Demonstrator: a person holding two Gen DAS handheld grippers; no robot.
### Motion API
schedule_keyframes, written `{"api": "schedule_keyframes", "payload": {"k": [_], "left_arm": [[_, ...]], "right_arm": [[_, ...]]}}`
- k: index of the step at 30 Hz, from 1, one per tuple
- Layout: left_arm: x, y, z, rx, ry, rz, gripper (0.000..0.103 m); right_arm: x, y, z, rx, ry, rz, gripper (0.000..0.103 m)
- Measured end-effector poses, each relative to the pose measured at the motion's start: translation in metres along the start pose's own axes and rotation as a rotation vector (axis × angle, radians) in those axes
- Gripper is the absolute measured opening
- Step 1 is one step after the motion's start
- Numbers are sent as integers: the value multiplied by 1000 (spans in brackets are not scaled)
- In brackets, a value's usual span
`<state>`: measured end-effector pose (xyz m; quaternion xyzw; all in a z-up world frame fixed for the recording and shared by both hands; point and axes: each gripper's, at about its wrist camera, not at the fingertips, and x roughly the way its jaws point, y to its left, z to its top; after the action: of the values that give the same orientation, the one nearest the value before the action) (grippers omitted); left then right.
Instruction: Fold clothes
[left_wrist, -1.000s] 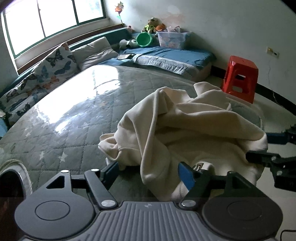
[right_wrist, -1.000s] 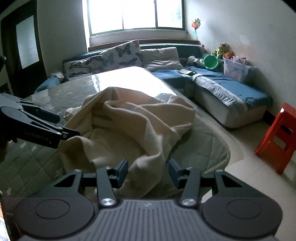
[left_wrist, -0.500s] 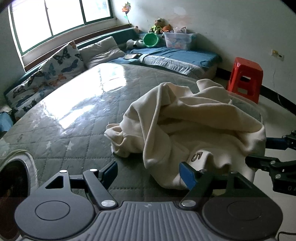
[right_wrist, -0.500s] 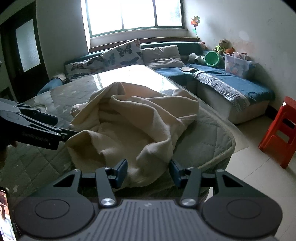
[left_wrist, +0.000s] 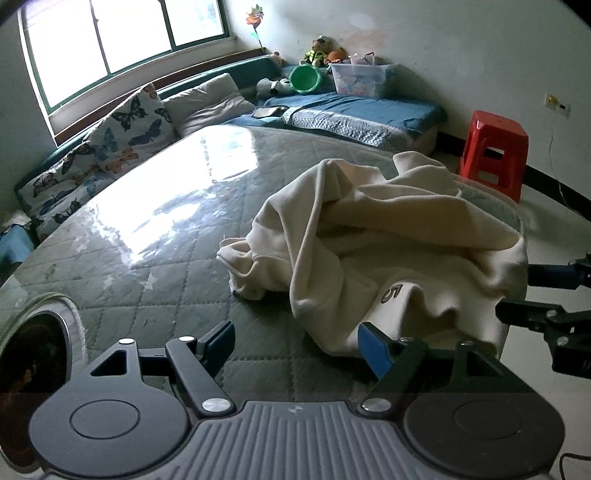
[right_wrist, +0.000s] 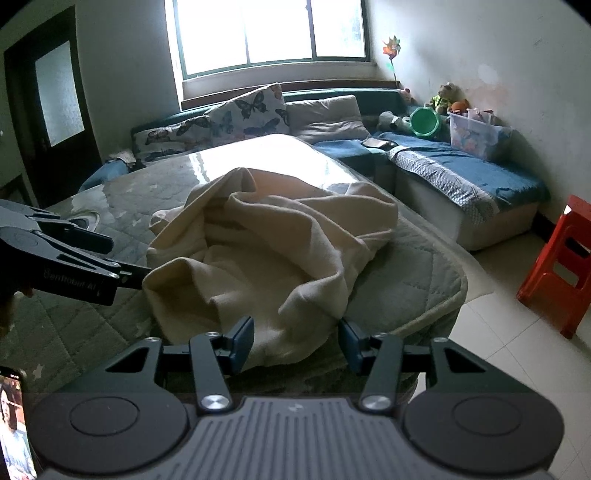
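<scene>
Your cream garment (left_wrist: 388, 236) lies crumpled in a loose heap near the corner of the grey quilted mattress (left_wrist: 155, 266), a dark "5" showing on one fold. Your left gripper (left_wrist: 297, 341) and right gripper (right_wrist: 297, 341) both stand apart, clamping nothing, at its near edge.

The mattress (left_wrist: 155, 236) lies bare left of the crumpled cream garment (left_wrist: 388, 251), open for passing. The red stool (right_wrist: 561, 266) and sofa (right_wrist: 461, 177) crowd the right side.
</scene>
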<state>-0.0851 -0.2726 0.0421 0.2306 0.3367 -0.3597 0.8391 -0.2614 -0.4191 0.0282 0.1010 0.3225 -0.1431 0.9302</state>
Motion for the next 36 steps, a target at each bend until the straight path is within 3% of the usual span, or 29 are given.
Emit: {"api": "schedule_keyframes", "payload": {"k": [14,21,24,25,29,31,32,36], "left_arm": [[10,9,34,19,-55,5,75],[35,6,53,75,-61,-3,65],[47,6,54,91,-41,-3,58],[51,7,54,92,-32,-5,50],[58,13,51,97,-19,-24,29],[57,15,52,89,-17,-42,21],[57,16,52,85,-15,-51,21],[58,13,55,86,-13,-43,33]], "right_arm": [[22,1,41,-85,-53,-12,52],[51,19,63,-225,-63,26,52],[66,26,72,-278,-53,42,49],[70,28,75,-286,-47,50,48],[87,35,82,-308,-9,108,40],[93,40,82,-321,-3,108,29],[96,42,83,-327,0,108,19],[101,44,84,-305,-5,83,10]]}}
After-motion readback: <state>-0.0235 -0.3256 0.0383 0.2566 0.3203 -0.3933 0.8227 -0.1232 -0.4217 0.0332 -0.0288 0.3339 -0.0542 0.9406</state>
